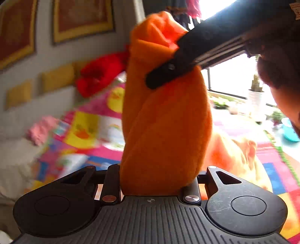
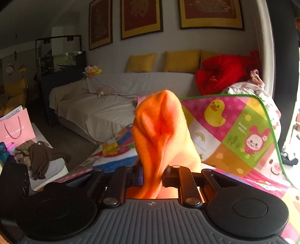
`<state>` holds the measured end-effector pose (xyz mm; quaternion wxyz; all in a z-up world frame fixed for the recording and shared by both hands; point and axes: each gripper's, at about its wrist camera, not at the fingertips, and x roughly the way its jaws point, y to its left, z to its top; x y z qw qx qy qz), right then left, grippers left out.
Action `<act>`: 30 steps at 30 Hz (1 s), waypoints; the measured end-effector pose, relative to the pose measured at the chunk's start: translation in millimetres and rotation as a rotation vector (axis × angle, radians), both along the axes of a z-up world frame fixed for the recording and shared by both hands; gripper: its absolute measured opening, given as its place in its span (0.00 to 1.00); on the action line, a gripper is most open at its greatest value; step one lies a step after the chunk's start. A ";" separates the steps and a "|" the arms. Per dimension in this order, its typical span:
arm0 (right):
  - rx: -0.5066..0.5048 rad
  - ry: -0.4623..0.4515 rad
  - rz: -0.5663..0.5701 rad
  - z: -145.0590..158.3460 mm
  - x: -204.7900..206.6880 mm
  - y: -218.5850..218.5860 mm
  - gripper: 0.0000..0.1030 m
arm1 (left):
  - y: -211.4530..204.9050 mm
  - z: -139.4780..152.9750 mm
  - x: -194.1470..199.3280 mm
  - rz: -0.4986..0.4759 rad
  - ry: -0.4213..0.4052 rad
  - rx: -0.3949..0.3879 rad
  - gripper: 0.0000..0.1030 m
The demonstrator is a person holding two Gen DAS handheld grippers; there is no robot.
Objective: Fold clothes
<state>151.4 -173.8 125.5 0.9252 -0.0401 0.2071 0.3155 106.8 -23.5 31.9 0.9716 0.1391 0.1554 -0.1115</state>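
Left gripper [image 1: 158, 184]: your jaws pinch the orange cloth [image 1: 165, 131].
Right gripper [image 2: 152, 177]: your jaws clamp a bunched fold of it.
Below: patterned mat [image 2: 234, 131].

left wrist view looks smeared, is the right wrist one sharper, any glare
Left wrist view: play mat and cushions smeared by motion blur, window blown out white, orange garment fairly sharp. Right wrist view: room crisp, only the garment slightly soft; fisheye bends the frames.

Home living room: covered sofa [image 2: 105, 105], yellow cushions [image 2: 181, 61], framed pictures [image 2: 141, 17], cartoon play mat [image 2: 234, 131].
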 end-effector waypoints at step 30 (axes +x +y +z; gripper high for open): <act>-0.099 0.139 -0.244 -127.8 4.0 -60.8 0.19 | 16.9 4.5 18.5 -0.085 0.240 -0.250 0.87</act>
